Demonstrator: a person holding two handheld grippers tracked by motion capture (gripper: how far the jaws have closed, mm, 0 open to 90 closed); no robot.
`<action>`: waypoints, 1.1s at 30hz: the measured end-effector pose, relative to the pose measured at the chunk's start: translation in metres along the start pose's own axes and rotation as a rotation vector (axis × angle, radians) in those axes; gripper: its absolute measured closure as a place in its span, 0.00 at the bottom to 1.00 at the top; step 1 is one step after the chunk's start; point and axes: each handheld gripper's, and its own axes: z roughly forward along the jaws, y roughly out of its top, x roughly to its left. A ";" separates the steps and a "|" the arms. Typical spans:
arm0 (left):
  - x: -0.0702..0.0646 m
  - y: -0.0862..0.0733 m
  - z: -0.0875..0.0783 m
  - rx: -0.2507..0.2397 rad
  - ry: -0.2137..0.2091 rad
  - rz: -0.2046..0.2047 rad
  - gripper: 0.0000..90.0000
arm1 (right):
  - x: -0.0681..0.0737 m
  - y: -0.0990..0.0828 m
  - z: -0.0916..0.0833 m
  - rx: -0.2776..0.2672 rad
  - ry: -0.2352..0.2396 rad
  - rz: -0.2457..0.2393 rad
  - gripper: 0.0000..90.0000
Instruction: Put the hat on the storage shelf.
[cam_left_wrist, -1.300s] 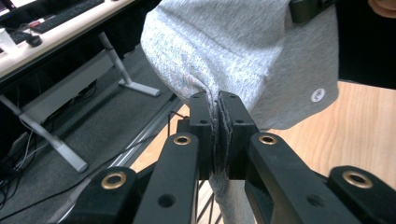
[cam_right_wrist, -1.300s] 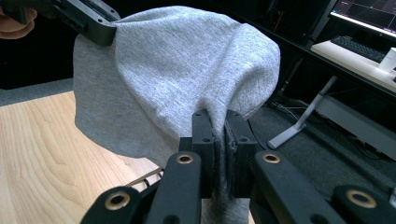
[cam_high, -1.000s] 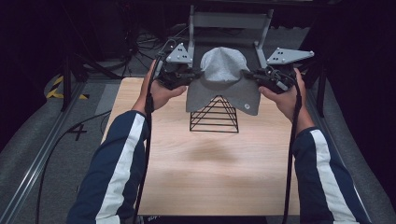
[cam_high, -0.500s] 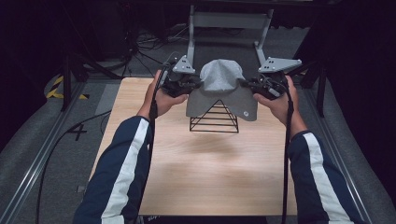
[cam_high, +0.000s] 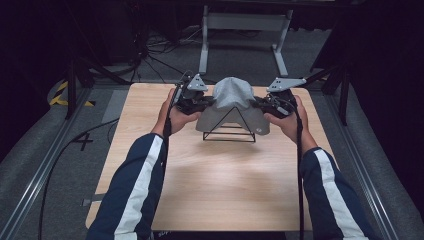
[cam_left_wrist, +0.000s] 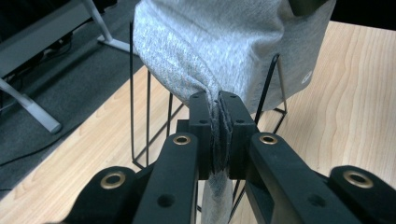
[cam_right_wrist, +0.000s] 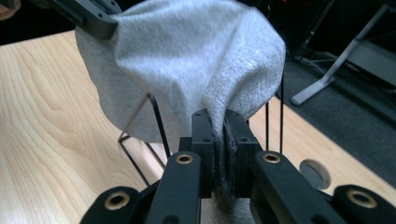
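A grey knitted cloth (cam_high: 231, 97) is draped over a black wire stand (cam_high: 229, 131) on the far half of the wooden table (cam_high: 220, 185). My left gripper (cam_high: 206, 104) is shut on the cloth's left edge, and my right gripper (cam_high: 259, 104) is shut on its right edge. In the left gripper view the grey cloth (cam_left_wrist: 219, 51) bunches between the closed jaws of the left gripper (cam_left_wrist: 218, 100), with the stand's wires (cam_left_wrist: 140, 121) behind. In the right gripper view the cloth (cam_right_wrist: 187, 65) is pinched in the right gripper (cam_right_wrist: 218, 116), above the wire stand (cam_right_wrist: 159, 126).
Beyond the table's far edge stands a grey metal frame (cam_high: 245, 22) on a dark floor with cables (cam_high: 150, 55). A round hole (cam_right_wrist: 314, 173) sits in the tabletop near the right gripper. A person's striped sleeves (cam_high: 135, 190) reach over the near half of the table.
Both grippers have come down with the cloth held between them, and the cloth now sits lower over the wire stand, covering its top.
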 end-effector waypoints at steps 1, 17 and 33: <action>0.000 -0.002 0.001 0.005 0.000 0.003 0.94 | 0.000 -0.002 0.002 0.004 0.002 0.005 0.94; 0.001 -0.039 0.033 0.086 -0.001 -0.033 0.94 | -0.003 -0.043 0.036 0.094 0.014 0.072 0.94; -0.003 -0.064 0.061 0.126 -0.008 -0.058 0.94 | -0.009 -0.074 0.058 0.116 0.008 0.147 0.94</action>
